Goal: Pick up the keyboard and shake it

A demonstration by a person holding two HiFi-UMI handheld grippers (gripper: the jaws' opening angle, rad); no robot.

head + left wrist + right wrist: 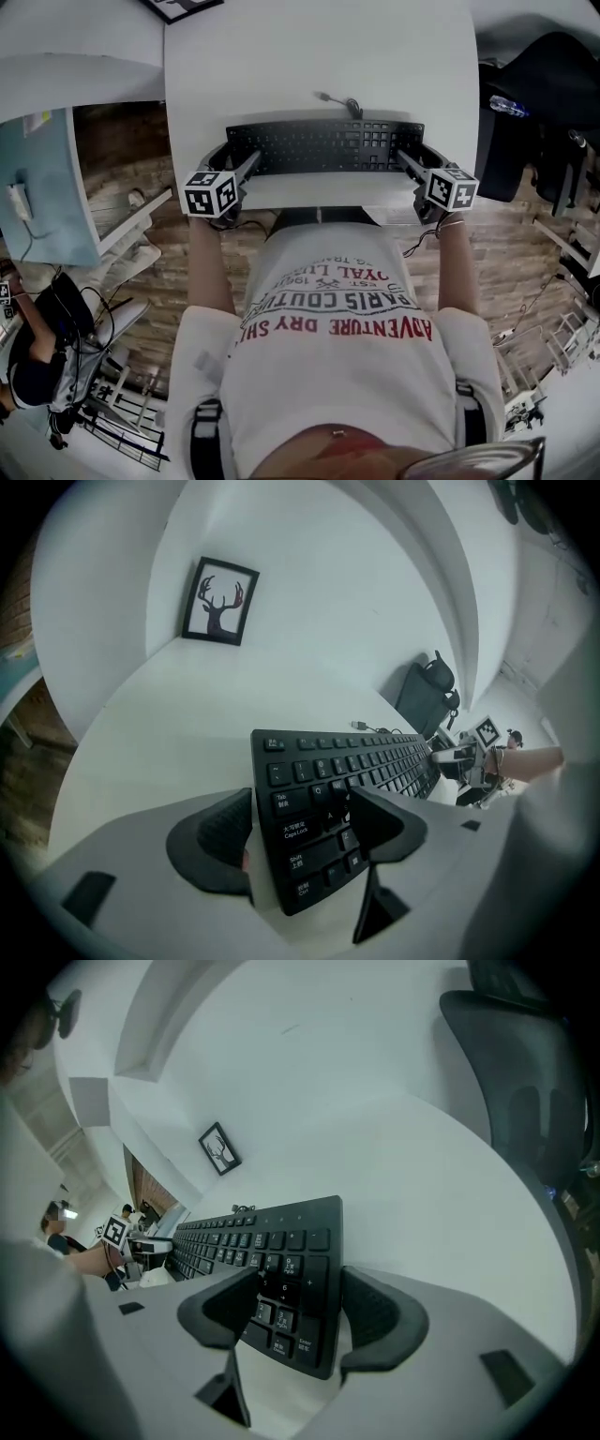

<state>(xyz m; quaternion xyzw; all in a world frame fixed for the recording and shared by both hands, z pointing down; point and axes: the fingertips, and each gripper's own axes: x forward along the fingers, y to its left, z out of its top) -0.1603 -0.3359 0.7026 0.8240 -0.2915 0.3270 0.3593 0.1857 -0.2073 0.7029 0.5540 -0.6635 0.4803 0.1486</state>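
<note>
Cams: head + 2 gripper views
Head cam looks steeply down; gripper cams sit close at opposite keyboard (323, 147) ends, facing inward; all 3 share it.

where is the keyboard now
Head view: the keyboard lies on the white table near its front edge, ends straddled by the left gripper and right gripper.

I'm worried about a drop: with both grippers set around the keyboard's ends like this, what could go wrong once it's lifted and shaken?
1. The left gripper and right gripper are open, and each takes in only a narrow end of the keyboard. One jaw sits over the keys, so the grip may slip.
2. The loose cable on the table could whip about.
</note>
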